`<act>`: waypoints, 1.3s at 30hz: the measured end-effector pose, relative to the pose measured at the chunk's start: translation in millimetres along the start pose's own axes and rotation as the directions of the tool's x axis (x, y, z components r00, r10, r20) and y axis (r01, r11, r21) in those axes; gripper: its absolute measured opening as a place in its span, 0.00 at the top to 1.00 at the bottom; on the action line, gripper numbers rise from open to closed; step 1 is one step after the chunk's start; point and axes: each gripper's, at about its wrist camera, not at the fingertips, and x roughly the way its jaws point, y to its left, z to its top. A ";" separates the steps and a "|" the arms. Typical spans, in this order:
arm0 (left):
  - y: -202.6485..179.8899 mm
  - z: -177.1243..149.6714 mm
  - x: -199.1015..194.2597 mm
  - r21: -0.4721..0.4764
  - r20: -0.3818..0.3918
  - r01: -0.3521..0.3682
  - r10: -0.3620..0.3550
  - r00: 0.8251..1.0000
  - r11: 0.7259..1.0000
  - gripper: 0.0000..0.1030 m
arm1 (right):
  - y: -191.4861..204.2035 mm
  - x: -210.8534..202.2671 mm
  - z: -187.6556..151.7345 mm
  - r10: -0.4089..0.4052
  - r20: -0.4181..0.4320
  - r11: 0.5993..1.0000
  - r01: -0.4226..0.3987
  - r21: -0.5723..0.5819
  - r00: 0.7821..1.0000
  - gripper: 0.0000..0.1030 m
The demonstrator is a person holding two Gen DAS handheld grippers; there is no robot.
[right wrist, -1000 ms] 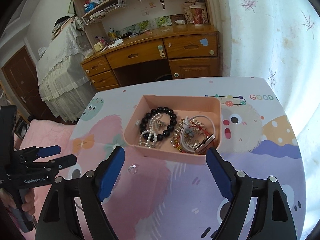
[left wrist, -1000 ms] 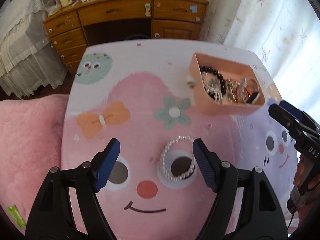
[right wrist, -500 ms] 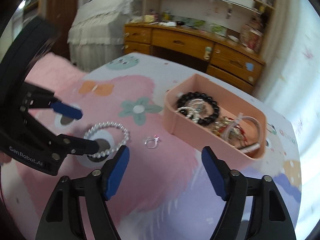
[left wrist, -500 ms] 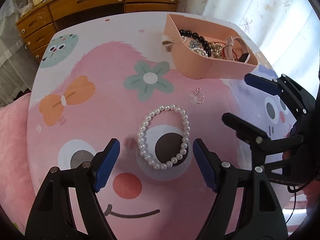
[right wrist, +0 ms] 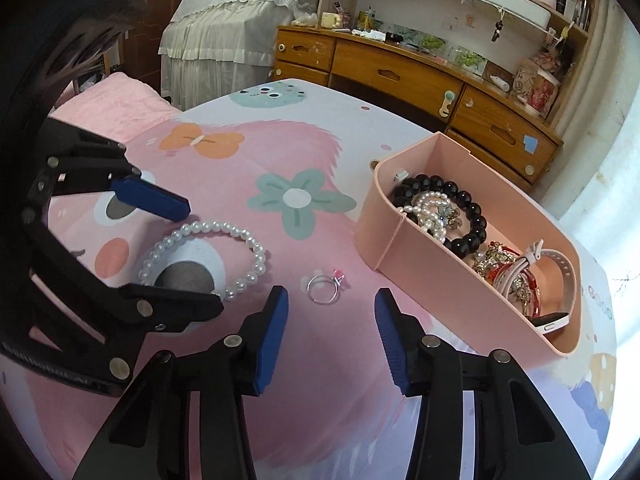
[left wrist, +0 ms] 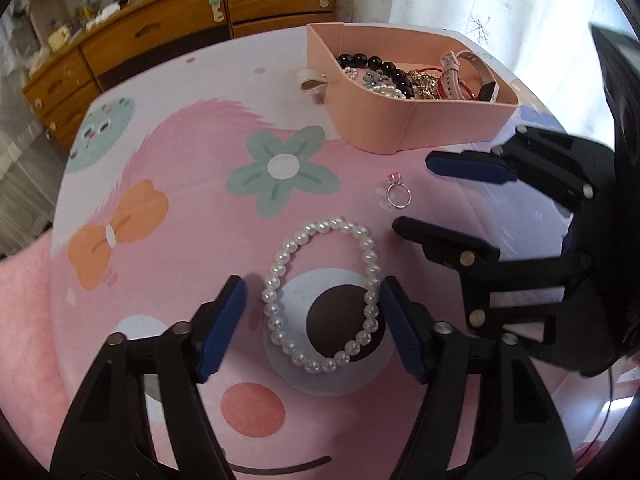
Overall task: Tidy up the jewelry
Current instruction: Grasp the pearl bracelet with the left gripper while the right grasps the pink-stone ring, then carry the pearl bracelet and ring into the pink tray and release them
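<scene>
Both grippers have fingers apart: centre your left gripper [left wrist: 312, 328] over the pearl bracelet [left wrist: 322, 294], your right gripper [right wrist: 330, 336] over the ring [right wrist: 325, 289], then lower squarely.

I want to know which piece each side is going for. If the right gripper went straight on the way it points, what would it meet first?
Probably the small ring, lying just ahead of the open right gripper; depth is unclear.

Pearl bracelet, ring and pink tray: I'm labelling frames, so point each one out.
pearl bracelet [left wrist: 276, 276], left wrist view, beads on its left side
ring [right wrist: 322, 289], right wrist view, silver band
pink tray [right wrist: 424, 276], right wrist view, near wall
</scene>
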 end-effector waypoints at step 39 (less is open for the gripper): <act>37.0 -13.4 -19.6 -0.123 0.034 0.027 -0.023 0.999 0.992 1.00 | 8.6 -11.7 24.0 0.020 -0.007 0.983 -0.019 0.181 1.000 0.85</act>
